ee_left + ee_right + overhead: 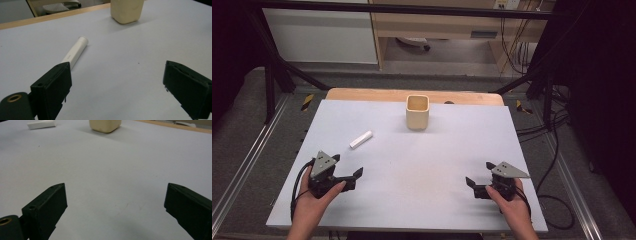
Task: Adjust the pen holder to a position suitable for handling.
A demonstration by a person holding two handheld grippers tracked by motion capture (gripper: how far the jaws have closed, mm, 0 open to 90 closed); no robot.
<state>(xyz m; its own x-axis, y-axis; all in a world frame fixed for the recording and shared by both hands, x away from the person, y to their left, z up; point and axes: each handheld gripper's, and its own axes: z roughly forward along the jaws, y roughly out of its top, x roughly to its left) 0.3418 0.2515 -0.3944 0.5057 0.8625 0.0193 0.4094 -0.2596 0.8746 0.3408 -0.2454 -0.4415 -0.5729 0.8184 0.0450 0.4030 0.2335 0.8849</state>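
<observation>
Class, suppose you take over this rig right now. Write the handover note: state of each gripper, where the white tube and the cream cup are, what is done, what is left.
Left gripper: open, holding nothing, low at the near left of the table.
Right gripper: open, holding nothing, low at the near right.
White tube: lying flat on the table, beyond the left gripper, untouched.
Cream cup: upright at the far middle, apart from the tube; it looks empty.
Done: nothing yet.
Left: probably grasp the tube with the left gripper's fingers and put it in the cup.
</observation>
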